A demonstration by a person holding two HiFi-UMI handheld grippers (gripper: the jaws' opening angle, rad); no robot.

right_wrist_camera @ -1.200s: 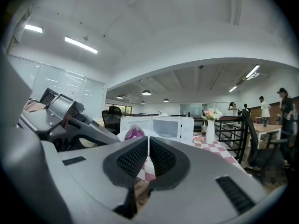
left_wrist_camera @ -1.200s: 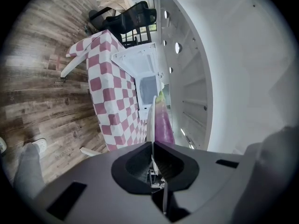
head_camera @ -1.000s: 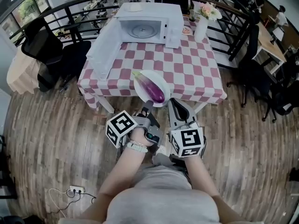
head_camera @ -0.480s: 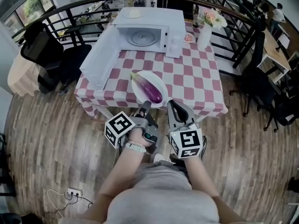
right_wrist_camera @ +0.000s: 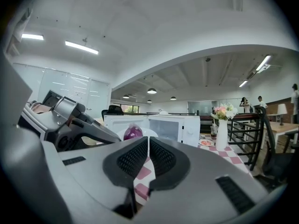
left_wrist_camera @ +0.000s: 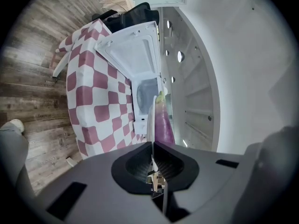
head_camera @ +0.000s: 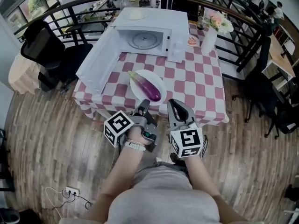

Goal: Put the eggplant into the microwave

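The left gripper (head_camera: 144, 105) and right gripper (head_camera: 173, 104) were closed on nothing, near the plate (head_camera: 158, 77). A careless nudge could roll the eggplant (head_camera: 147, 87) (smooth-skinned) off it.

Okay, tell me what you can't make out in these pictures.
- Head view: what lies on the small dish beside the vase is too small to tell.
- Right gripper view: most of the eggplant is hidden behind the right gripper's own jaws.
- Left gripper view: the plate's face, since the plate is seen edge-on in the left gripper.
- Head view: the microwave's controls are too small to tell.
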